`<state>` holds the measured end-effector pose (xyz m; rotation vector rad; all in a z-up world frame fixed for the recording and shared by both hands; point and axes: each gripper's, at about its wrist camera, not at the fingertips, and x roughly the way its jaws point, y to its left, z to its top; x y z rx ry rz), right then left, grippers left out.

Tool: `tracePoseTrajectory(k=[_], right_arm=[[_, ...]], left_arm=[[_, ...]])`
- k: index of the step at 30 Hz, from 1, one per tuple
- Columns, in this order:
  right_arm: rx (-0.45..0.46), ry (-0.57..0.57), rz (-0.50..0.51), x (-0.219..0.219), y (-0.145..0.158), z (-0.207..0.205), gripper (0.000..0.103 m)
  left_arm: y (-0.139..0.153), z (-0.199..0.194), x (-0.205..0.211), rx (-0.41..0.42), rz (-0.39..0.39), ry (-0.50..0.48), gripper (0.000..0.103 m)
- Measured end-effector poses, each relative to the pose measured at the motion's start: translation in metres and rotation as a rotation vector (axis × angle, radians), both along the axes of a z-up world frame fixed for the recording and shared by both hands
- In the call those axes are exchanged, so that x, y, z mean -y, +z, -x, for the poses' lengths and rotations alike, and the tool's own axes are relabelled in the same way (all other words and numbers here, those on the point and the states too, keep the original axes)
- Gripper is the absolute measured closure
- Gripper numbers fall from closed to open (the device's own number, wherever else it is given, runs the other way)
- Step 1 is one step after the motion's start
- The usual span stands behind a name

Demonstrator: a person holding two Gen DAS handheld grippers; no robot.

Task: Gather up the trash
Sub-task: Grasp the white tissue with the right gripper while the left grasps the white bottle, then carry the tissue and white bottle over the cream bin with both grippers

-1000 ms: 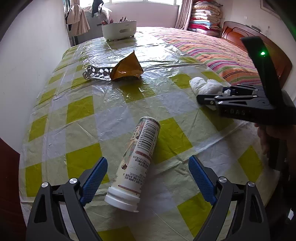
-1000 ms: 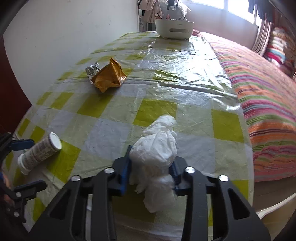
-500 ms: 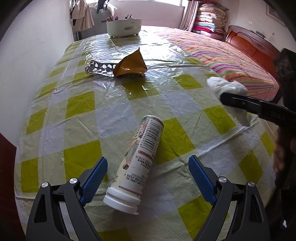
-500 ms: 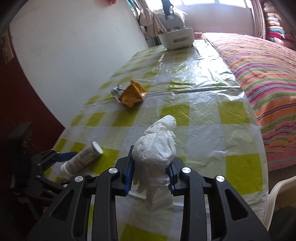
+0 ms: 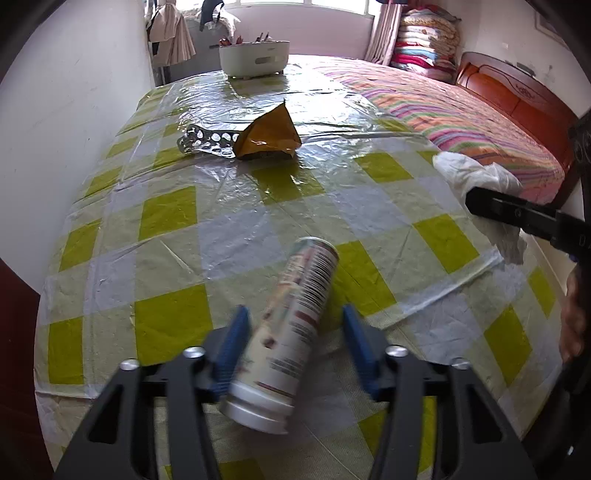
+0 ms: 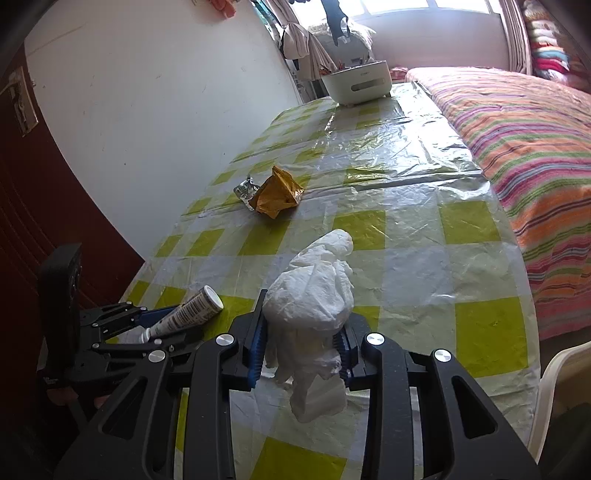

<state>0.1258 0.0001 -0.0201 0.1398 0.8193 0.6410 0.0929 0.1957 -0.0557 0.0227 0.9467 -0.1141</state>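
Sunlit window (image 5: pixel 295 3), white wall (image 5: pixel 74 92), striped bed (image 5: pixel 461 122)

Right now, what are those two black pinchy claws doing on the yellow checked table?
A person is picking up trash with them. The right gripper holds a crumpled white paper tissue above the plastic-covered checked tablecloth. The left gripper has just been closing around a white cylindrical tube with a barcode; one pad touches it, the other doesn't yet. An orange foil wrapper lies farther back.
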Motion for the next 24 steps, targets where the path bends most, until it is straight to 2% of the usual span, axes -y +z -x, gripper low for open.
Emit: tracePoseTrajectory(k=[2, 7, 16, 24], right_arm=[[-0.006, -0.004, -0.01, 0.001, -0.001, -0.001, 0.072], [-0.007, -0.016, -0.03, 0.005, 0.001, -0.002, 0.072], [0.016, -0.025, -0.036, 0.01, 0.006, 0.002, 0.072], [0.028, -0.035, -0.02, 0.016, 0.006, 0.005, 0.072]], left_arm=[[0.001, -0.001, -0.002, -0.004, 0.018, 0.007, 0.066], [0.001, 0.002, 0.001, -0.002, 0.046, -0.005, 0.073], [0.011, 0.009, 0.015, 0.061, 0.081, -0.028, 0.074], [0.014, 0.009, 0.033, 0.073, 0.081, -0.055, 0.074]])
